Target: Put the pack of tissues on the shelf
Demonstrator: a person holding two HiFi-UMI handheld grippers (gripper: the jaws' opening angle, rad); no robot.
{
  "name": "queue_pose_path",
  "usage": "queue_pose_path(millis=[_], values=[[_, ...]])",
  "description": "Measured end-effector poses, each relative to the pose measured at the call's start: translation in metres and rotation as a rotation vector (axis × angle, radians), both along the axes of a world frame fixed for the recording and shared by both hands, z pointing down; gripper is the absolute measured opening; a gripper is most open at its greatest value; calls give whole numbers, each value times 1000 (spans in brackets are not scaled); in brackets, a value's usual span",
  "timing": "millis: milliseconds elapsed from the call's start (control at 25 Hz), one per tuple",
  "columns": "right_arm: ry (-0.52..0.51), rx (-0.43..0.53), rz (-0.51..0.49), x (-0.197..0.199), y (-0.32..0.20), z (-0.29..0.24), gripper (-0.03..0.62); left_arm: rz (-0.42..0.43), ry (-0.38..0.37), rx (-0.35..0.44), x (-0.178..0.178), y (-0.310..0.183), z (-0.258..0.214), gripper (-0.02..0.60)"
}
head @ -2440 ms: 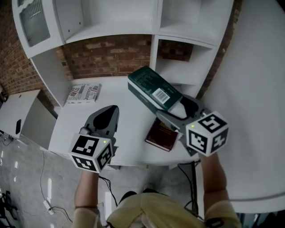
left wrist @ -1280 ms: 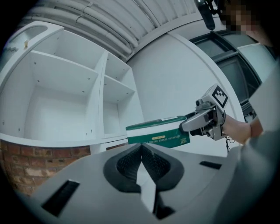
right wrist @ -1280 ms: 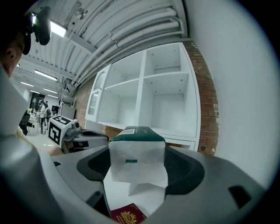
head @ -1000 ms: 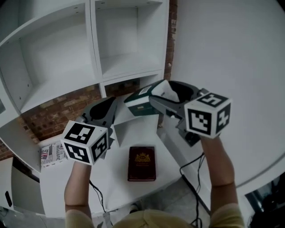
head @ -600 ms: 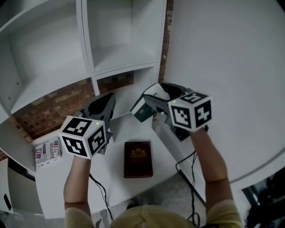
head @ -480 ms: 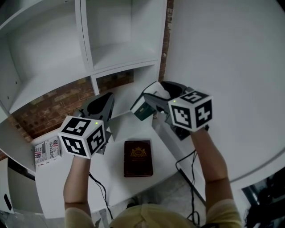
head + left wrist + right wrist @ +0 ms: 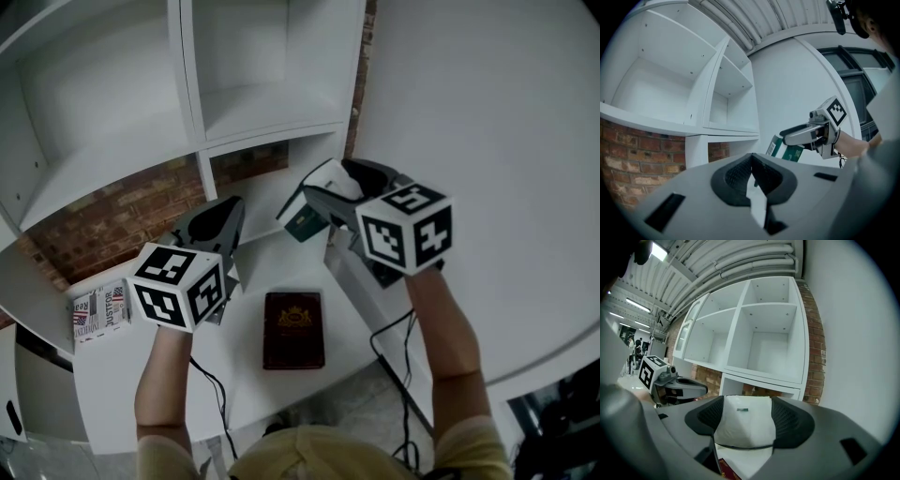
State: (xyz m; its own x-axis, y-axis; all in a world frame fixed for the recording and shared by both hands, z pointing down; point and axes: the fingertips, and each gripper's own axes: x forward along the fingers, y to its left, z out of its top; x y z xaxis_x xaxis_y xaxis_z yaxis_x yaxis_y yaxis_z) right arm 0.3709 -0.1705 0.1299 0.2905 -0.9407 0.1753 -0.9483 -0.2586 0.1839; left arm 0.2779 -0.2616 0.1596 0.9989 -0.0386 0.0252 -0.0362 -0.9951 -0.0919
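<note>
The pack of tissues (image 7: 302,225), dark green with a white end, hangs in the air in front of the white shelf unit (image 7: 262,98). My right gripper (image 7: 319,194) is shut on it, and its jaws have just been closing a little around the pack. In the right gripper view the pack's white end (image 7: 745,420) fills the space between the pads, with the shelf's open compartments (image 7: 764,350) straight ahead. My left gripper (image 7: 225,217) is shut on nothing, to the left of the pack. The left gripper view shows the pack (image 7: 787,151) in the right gripper (image 7: 785,139).
A dark red book (image 7: 293,328) lies on the white table (image 7: 187,366) below both grippers. A small printed box (image 7: 98,314) sits at the table's left. Brick wall (image 7: 122,211) shows under the shelf. A white wall (image 7: 487,112) closes the right side.
Both grippers have sunk a little in front of the shelf, the right one carrying the pack. Earlier the pack was held over the table near the book.
</note>
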Motion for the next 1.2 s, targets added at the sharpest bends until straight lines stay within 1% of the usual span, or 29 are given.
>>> queue_pose_path(millis=[360, 600, 720, 920, 1200], values=[[19, 36, 3, -1, -1, -11, 324, -4, 6, -4, -6, -1, 7, 3], [25, 41, 0, -1, -12, -9, 324, -29, -1, -11, -14, -8, 12, 3], [34, 40, -1, -1, -12, -3, 324, -41, -5, -17, -19, -4, 18, 3], [34, 24, -12, 1, -51, 4, 324, -75, -24, -49, -27, -35, 29, 3], [28, 12, -24, 7, -85, 22, 324, -125, -52, -87, -38, -65, 49, 3]])
